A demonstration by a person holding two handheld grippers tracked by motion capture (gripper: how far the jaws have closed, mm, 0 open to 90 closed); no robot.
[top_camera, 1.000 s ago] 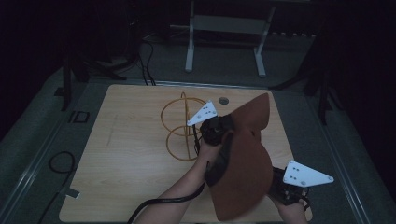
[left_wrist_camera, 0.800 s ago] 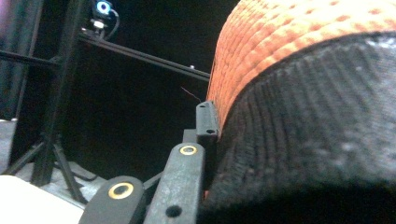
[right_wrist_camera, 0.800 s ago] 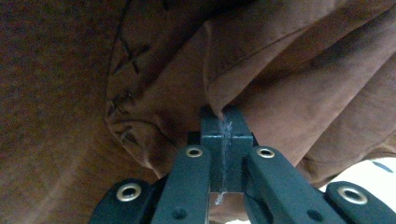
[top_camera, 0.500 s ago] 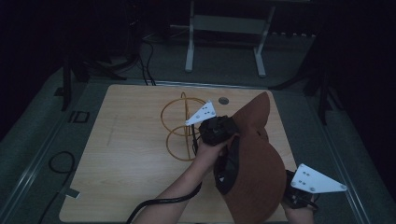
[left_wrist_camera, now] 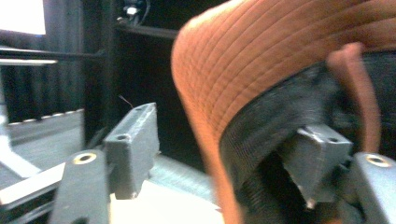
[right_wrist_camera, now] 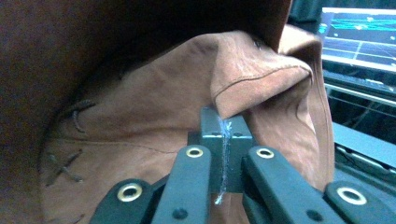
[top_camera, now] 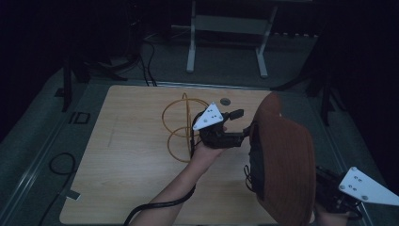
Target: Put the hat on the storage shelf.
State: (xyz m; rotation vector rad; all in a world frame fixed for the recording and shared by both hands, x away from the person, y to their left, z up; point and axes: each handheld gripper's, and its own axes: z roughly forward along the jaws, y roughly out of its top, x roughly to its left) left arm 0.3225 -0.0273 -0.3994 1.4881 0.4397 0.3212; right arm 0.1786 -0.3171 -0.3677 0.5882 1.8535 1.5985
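A brown suede hat (top_camera: 282, 165) with a black inner band (left_wrist_camera: 275, 121) hangs above the table's right side. My right gripper (right_wrist_camera: 225, 140) is shut on a fold of its brown fabric (right_wrist_camera: 261, 74); in the high view its grey plate (top_camera: 364, 186) sticks out from behind the hat at the lower right. My left gripper (top_camera: 241, 124) is at the hat's left edge. Its jaws have just been opening and now stand apart, with the stitched brim (left_wrist_camera: 210, 70) running between them and neither pad pressing on it.
An orange wire hoop stand (top_camera: 186, 125) rises from the wooden table (top_camera: 127, 165) just left of my left hand. A small round grommet (top_camera: 225, 100) sits near the far edge. A metal frame (top_camera: 226, 28) stands on the floor beyond, and a lit screen (right_wrist_camera: 359, 32) glows at the right.
My left gripper's jaws have opened and let go of the hat. My right gripper has carried the hat right and upward, so it now hangs farther from the hoop stand.
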